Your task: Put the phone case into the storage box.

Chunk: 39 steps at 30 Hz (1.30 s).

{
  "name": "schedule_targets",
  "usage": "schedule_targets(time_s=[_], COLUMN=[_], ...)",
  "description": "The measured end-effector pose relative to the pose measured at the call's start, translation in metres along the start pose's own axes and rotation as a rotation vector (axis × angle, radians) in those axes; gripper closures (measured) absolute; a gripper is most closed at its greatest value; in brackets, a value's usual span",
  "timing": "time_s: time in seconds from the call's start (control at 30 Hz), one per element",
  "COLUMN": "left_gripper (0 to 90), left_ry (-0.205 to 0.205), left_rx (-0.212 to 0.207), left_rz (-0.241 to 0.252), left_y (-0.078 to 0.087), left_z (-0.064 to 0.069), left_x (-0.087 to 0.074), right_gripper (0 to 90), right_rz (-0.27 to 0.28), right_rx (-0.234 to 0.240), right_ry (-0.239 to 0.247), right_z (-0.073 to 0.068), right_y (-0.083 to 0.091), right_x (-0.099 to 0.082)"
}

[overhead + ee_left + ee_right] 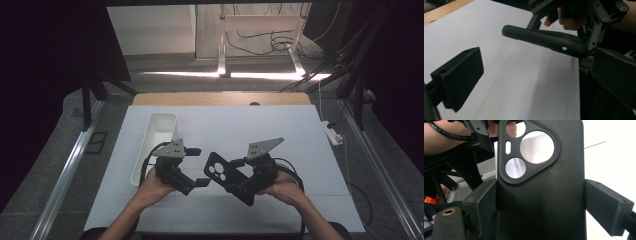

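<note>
Black phone case (pixel 541 195) sits clamped between right gripper (pixel 540 205) jaws, upright.

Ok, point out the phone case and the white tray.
phone case (pixel 541 202): right gripper view, its plain back below the camera cutouts.
white tray (pixel 161 121): high view, far end of its rim.

From my seat the high view is dim, its upper left and right corners nearly black, with one bright glare strip across the floor (pixel 225 74) at upper centre. The white table (pixel 280 130) reads evenly lit, shadows soft. Both gripper views are close, slightly soft and grainy.
</note>
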<state>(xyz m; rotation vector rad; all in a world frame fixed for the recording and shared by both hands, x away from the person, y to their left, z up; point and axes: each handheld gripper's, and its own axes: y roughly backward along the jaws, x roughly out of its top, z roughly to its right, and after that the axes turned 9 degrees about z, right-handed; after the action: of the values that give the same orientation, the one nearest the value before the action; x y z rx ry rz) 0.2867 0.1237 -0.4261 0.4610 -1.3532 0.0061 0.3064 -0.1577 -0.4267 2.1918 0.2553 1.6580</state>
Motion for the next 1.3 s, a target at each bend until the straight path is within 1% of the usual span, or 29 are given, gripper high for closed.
schedule_targets(time_s=[0.03, 0.1, 0.2, 0.33, 0.53, 0.63, 0.67, 0.73, 0.87, 0.93, 1.07, 1.13, 1.2, 1.3], left_gripper=[0.0, 0.0, 0.0, 0.0, 0.2, 1.4, 2.4, 3.2, 5.7, 7.5, 9.5, 10.7, 12.7, 14.2], left_ry=[0.000, 0.000, -0.005, -0.002, -0.006, -0.009, -0.007, -0.010, -0.009, -0.015, 0.000, 0.007, 0.030, 0.032], left_rx=[-0.015, -0.021, -0.049, -0.084, -0.112, -0.131, -0.149, -0.154, -0.188, -0.194, -0.211, -0.229, -0.247, -0.240], left_rz=[0.004, 0.003, 0.009, 0.019, 0.018, 0.023, 0.029, 0.027, 0.036, 0.037, 0.047, 0.053, 0.055, 0.039], left_y=[-0.002, -0.003, -0.006, -0.008, -0.011, -0.012, -0.012, -0.012, -0.013, -0.013, -0.012, -0.010, -0.010, -0.010], left_z=[0.000, 0.000, 0.000, 0.000, 0.001, 0.001, 0.002, 0.002, 0.003, 0.004, 0.004, 0.003, 0.002, 0.003], left_x=[0.000, 0.000, 0.000, 0.000, 0.000, 0.000, 0.000, 0.000, 0.000, 0.000, 0.000, 0.000, 0.001, 0.001], right_gripper=[14.8, 14.8, 14.9, 14.8, 14.8, 14.8, 14.8, 14.8, 14.8, 14.7, 14.8, 15.0, 15.1, 15.1], right_rz=[0.002, 0.002, 0.003, 0.005, 0.008, 0.008, 0.007, 0.006, 0.011, 0.010, 0.010, 0.012, 0.012, 0.006], right_rx=[0.010, 0.015, 0.035, 0.062, 0.093, 0.106, 0.118, 0.122, 0.149, 0.158, 0.165, 0.170, 0.172, 0.173], right_ry=[-0.004, -0.005, -0.008, -0.005, -0.002, 0.000, 0.005, 0.004, 0.012, 0.017, 0.021, 0.027, 0.040, 0.046], right_z=[0.000, 0.000, -0.001, -0.001, -0.001, -0.002, -0.002, -0.002, -0.003, -0.004, -0.004, -0.004, -0.005, -0.005], right_y=[0.000, -0.001, -0.002, -0.003, -0.004, -0.006, -0.007, -0.007, -0.009, -0.010, -0.009, -0.008, -0.008, -0.008], right_x=[0.000, 0.000, 0.000, 0.000, 0.000, 0.000, 0.000, 0.000, 0.000, 0.000, 0.000, 0.000, -0.001, -0.002])
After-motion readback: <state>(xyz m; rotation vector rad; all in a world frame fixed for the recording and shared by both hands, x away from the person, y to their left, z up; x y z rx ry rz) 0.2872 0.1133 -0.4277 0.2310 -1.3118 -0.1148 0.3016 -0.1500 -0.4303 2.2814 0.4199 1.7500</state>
